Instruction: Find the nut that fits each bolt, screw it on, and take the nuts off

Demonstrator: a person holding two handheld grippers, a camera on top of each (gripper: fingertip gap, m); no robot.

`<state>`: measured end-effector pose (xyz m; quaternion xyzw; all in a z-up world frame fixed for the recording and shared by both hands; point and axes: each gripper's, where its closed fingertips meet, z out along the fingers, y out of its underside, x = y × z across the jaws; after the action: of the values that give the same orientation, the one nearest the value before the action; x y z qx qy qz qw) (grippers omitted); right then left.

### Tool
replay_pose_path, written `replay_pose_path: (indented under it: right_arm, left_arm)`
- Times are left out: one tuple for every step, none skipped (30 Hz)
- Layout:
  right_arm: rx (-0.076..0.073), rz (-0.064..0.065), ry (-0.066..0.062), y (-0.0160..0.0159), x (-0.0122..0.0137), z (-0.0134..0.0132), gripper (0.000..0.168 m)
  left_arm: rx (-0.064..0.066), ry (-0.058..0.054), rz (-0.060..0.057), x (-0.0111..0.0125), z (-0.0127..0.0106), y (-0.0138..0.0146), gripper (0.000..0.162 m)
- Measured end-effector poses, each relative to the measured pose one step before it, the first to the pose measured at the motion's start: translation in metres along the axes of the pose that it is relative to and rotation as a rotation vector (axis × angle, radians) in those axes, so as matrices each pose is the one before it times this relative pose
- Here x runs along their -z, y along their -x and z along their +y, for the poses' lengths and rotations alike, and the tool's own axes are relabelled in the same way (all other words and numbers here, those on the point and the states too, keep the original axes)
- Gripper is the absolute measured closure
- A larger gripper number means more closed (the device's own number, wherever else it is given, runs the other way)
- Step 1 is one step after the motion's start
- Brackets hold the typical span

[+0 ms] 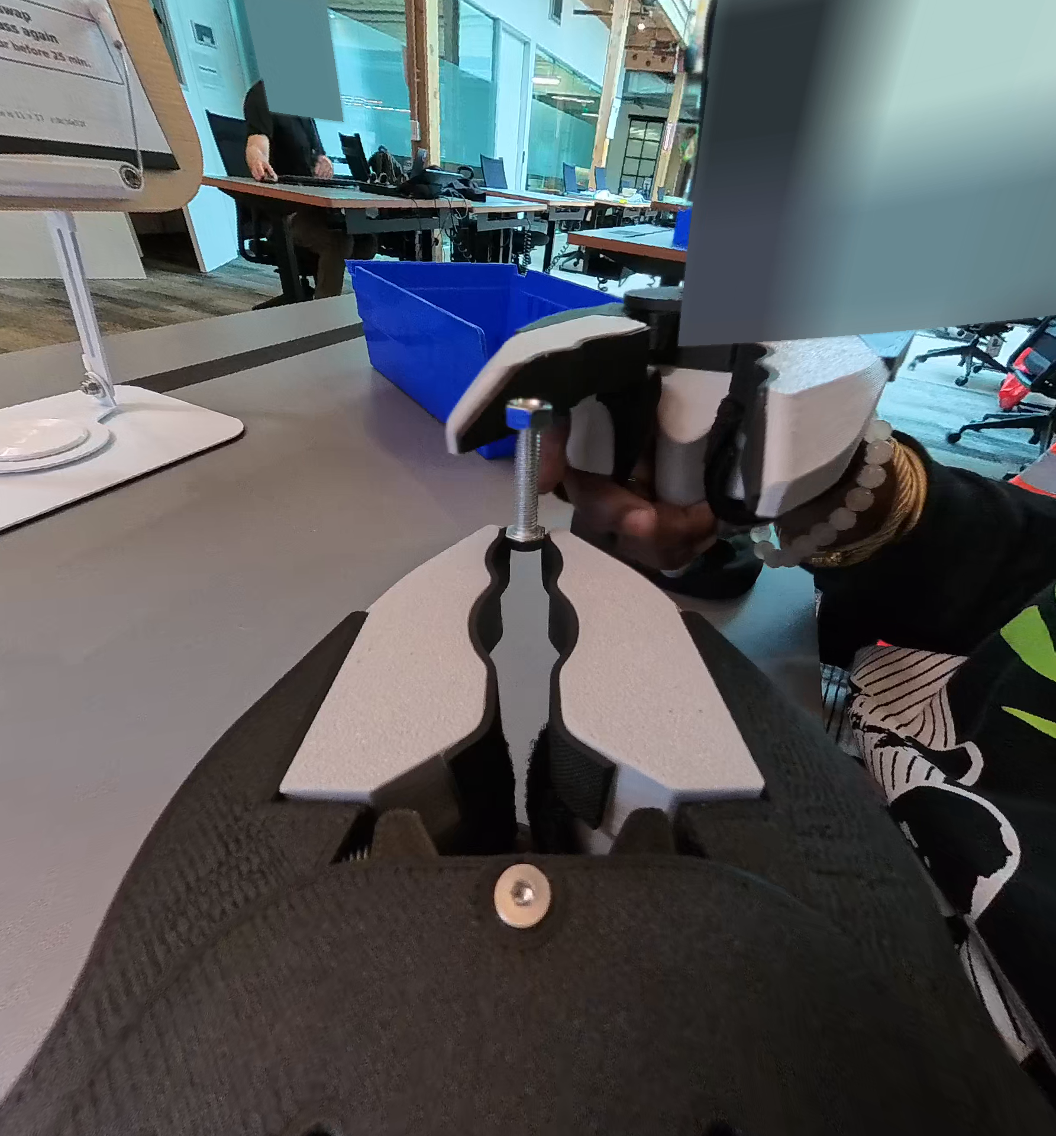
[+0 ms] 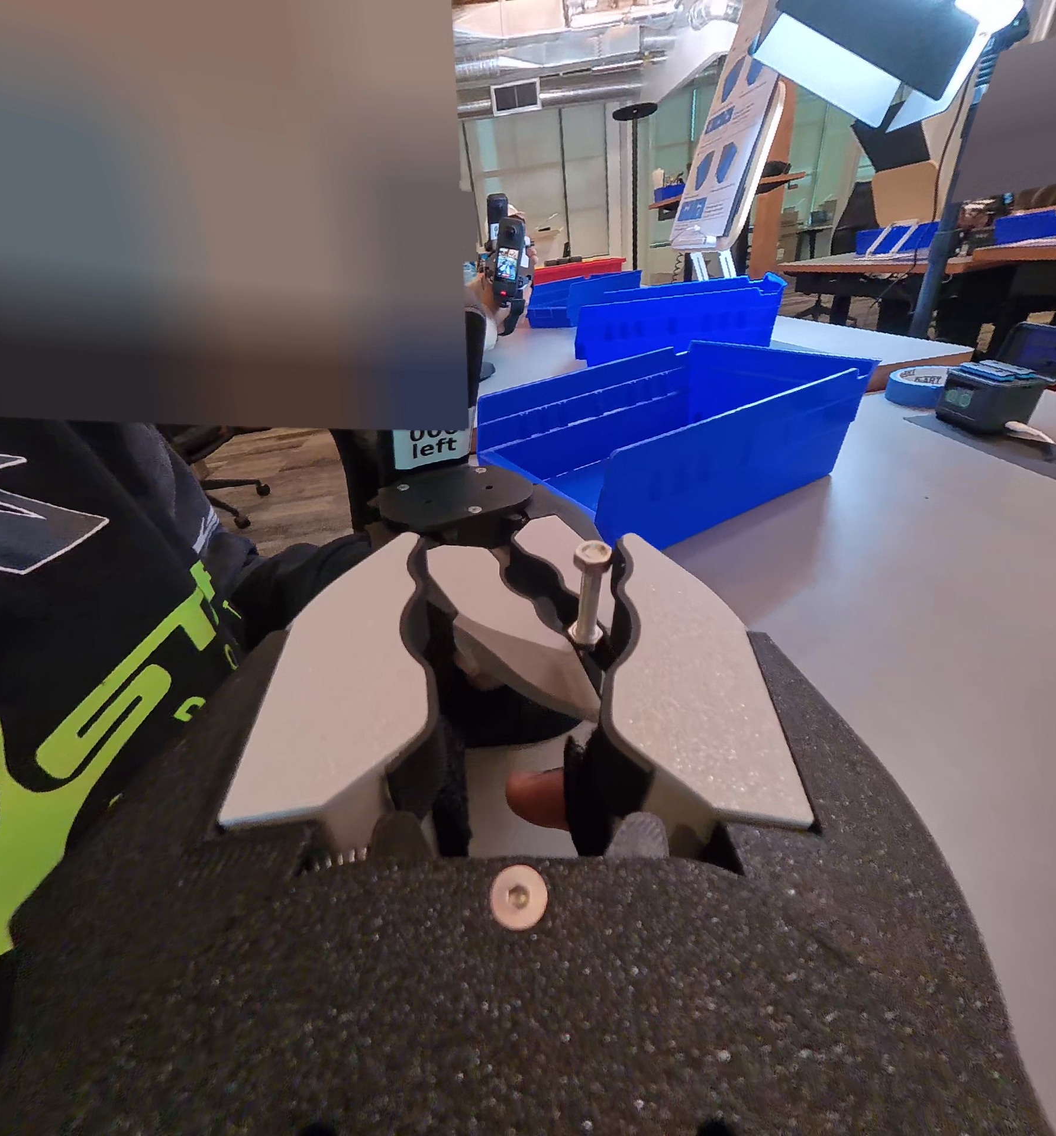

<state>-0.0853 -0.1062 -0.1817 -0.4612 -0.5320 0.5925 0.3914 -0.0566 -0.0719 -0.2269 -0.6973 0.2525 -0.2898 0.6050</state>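
Left gripper fills the bottom of the left wrist view, jaws drawn narrow, tips pinching the lower end of a silver bolt. A nut or collar seems to sit right at the pinch point; too small to be sure. The bolt stands upright, long axis pointing to 12 o'clock from the tips, hex head on top.

Right gripper comes in from 2 o'clock, and one of its fingers is touching or just over the head. From this view I cannot tell whether it is actually gripping.

Right wrist view: the right gripper has its jaws at medium width, not closed on anything. The bolt sits just inside its right finger, near the tip, leaning slightly, with the head up. The left gripper's fingers cross between the jaws.

Key relation, as I judge it: the bolt axis runs crosswise to both grippers. The left holds the bottom, and the right is nearer the head end. The next move likely needs the right jaws centred on the head, since the bolt is off to one side now.

Blue bin at 11 o'clock behind the bolt, on the grey table.
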Motion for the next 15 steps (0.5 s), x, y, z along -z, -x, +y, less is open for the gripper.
replay_pose_path:
  right_arm:
    - [-0.0030, 0.0072, -0.0036, 0.00017, 0.00271, -0.00007, 0.112]
    - [-0.0024, 0.0070, -0.0038, 0.00025, 0.00277, -0.00009, 0.111]
    - [-0.0012, 0.0067, -0.0023, 0.00028, 0.00296, 0.00020, 0.112]
    - [-0.0008, 0.0066, -0.0014, 0.00016, 0.00315, 0.00040, 0.113]
    - [0.0001, 0.0035, -0.0029, 0.00024, 0.00322, -0.00003, 0.116]
    - [-0.0011, 0.0037, -0.0069, -0.00007, 0.00313, -0.00061, 0.119]
    - [-0.0022, 0.0083, -0.0105, -0.00137, 0.00256, -0.00140, 0.120]
    - [-0.0016, 0.0102, -0.0119, -0.00222, 0.00186, -0.00178, 0.121]
    - [-0.0017, 0.0078, -0.0112, -0.00252, 0.00049, -0.00185, 0.121]
    - [-0.0029, 0.0025, -0.0072, -0.00207, -0.00102, -0.00110, 0.120]
    - [-0.0020, -0.0043, 0.0002, -0.00098, -0.00260, 0.00003, 0.119]
    - [0.0009, -0.0092, 0.0084, -0.00030, -0.00399, 0.00136, 0.118]
    - [0.0032, -0.0118, 0.0135, 0.00034, -0.00494, 0.00213, 0.116]
    - [0.0033, -0.0138, 0.0138, 0.00086, -0.00530, 0.00196, 0.114]
    - [0.0028, -0.0153, 0.0109, 0.00128, -0.00495, 0.00132, 0.114]
  left_arm:
    - [0.0033, -0.0019, -0.0021, 0.00022, -0.00026, 0.00053, 0.152]
    - [0.0024, -0.0017, 0.0008, 0.00016, -0.00024, 0.00015, 0.152]
    - [0.0015, -0.0012, -0.0028, 0.00012, -0.00006, 0.00047, 0.152]
    - [-0.0007, 0.0001, 0.0011, 0.00008, -0.00008, -0.00017, 0.152]
    - [-0.0006, 0.0001, -0.0008, 0.00001, 0.00003, 0.00001, 0.152]
    - [0.0005, 0.0004, -0.0001, -0.00005, 0.00013, 0.00006, 0.152]
    - [0.0007, 0.0002, 0.0010, -0.00013, 0.00000, -0.00004, 0.152]
    - [-0.0001, 0.0001, 0.0013, 0.00001, 0.00001, -0.00017, 0.152]
    - [-0.0018, 0.0007, 0.0021, -0.00002, 0.00011, -0.00036, 0.152]
    - [-0.0038, 0.0026, 0.0041, -0.00016, 0.00027, -0.00091, 0.152]
    - [-0.0053, 0.0040, 0.0027, -0.00043, 0.00053, -0.00081, 0.152]
    - [-0.0064, 0.0041, 0.0002, -0.00034, 0.00047, -0.00064, 0.152]
    - [-0.0070, 0.0050, 0.0025, -0.00042, 0.00056, -0.00088, 0.152]
    - [-0.0062, 0.0061, 0.0021, -0.00056, 0.00076, -0.00081, 0.152]
    - [-0.0051, 0.0062, 0.0013, -0.00056, 0.00075, -0.00063, 0.152]
